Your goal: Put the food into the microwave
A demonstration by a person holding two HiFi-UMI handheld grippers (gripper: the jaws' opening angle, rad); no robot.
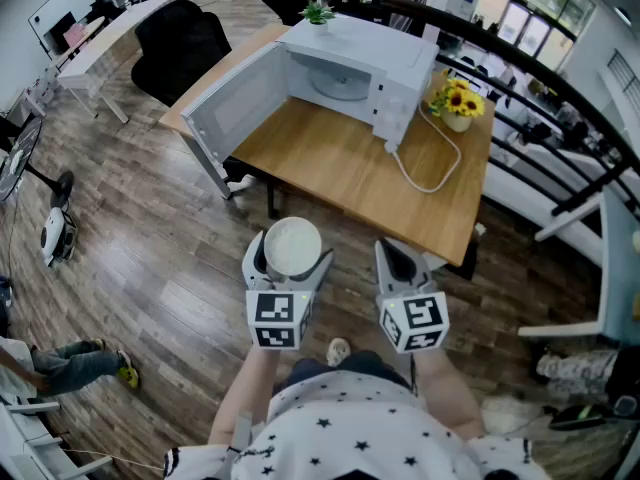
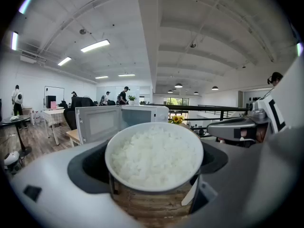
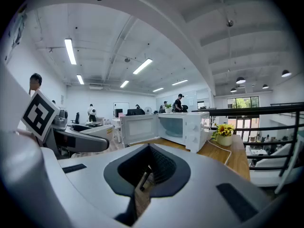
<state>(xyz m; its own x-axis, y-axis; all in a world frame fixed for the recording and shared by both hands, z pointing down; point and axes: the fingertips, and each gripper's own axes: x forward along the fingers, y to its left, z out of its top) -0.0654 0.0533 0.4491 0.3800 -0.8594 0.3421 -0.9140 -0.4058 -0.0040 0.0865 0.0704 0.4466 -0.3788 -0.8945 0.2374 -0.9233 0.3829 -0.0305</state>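
Left gripper (image 1: 290, 258) has its jaws spread wide and clamped on the sides of a white bowl of rice (image 2: 153, 158), rice up to the rim. The bowl is held upright over the wooden floor (image 1: 150, 258), short of the counter (image 1: 350, 168). Right gripper (image 1: 397, 258) is just beside it, jaws together with nothing in them. The microwave (image 1: 385, 63) sits at the counter's far side, its door (image 1: 235, 108) swung open. A sunflower pot (image 1: 457, 106) stands beside the microwave.
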